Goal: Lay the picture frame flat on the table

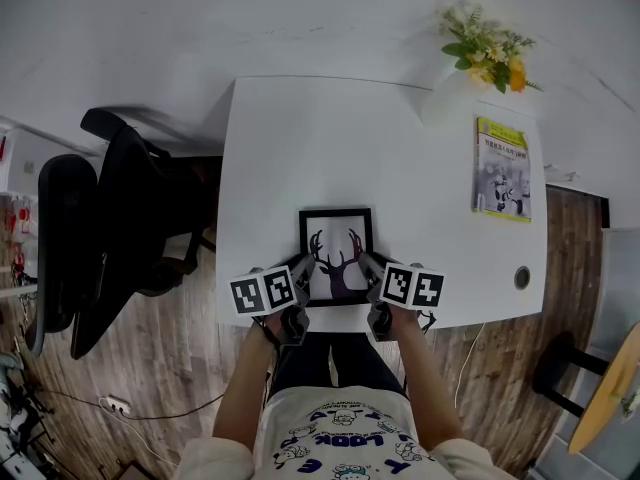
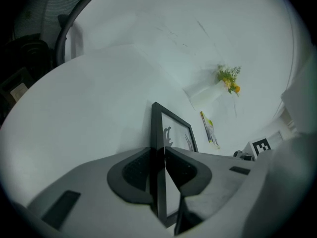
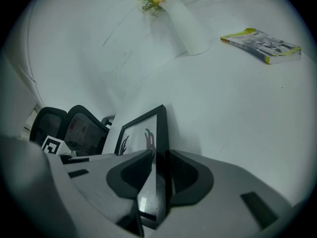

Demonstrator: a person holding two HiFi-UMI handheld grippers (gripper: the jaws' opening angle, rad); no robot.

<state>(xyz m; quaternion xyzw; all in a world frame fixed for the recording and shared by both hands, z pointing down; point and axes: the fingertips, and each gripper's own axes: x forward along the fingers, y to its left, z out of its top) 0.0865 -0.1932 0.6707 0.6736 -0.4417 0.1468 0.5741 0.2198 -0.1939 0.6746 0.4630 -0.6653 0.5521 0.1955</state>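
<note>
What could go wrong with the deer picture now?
1. The picture frame is right by the near edge of the table, so it could slide off onto the floor.
2. The left hand-held gripper pinches only its thin rim, and it sits slanted in the right hand-held gripper, so it might slip and bang down.

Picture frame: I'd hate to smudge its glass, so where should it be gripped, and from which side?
Take the frame by its thin black side rails, one gripper per rail, coming from the table's near edge. The rails are slim enough to sit between the jaws, and a grip at each side steadies it. The left gripper and right gripper hold it so.
</note>
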